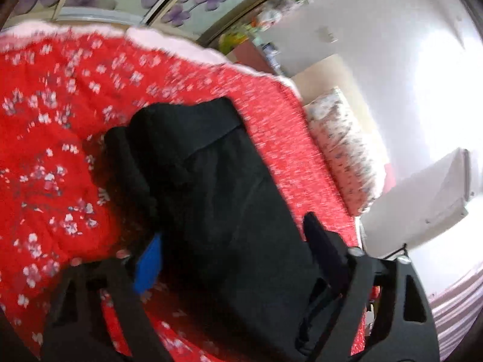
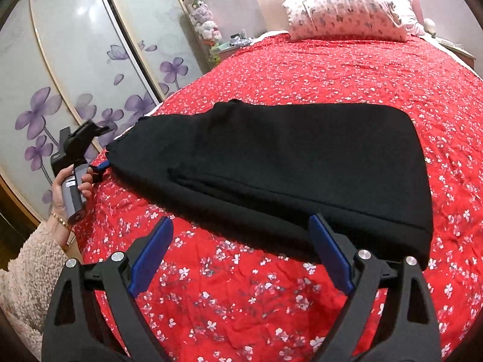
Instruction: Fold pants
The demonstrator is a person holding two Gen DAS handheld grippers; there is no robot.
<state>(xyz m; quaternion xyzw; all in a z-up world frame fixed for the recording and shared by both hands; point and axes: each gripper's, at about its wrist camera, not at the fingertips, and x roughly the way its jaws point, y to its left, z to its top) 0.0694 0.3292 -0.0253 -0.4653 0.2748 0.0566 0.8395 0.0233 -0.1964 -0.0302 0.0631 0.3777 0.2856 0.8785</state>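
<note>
The right gripper (image 2: pixel 241 253) hovers with jaws wide, gripping nothing, just short of the black pants (image 2: pixel 286 163). The pants lie folded on the red floral bedspread (image 2: pixel 302 69). The left gripper (image 1: pixel 232 241) straddles the pants' far end, jaws wide. A pillow (image 2: pixel 344 12) lies beyond.

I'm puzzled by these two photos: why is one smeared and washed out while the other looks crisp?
Left wrist view: motion blur streaks the red floral bedspread, and glare whitens the wall at right. Right wrist view: sharp, evenly lit black pants, though fisheye bends the wardrobe doors.
</note>
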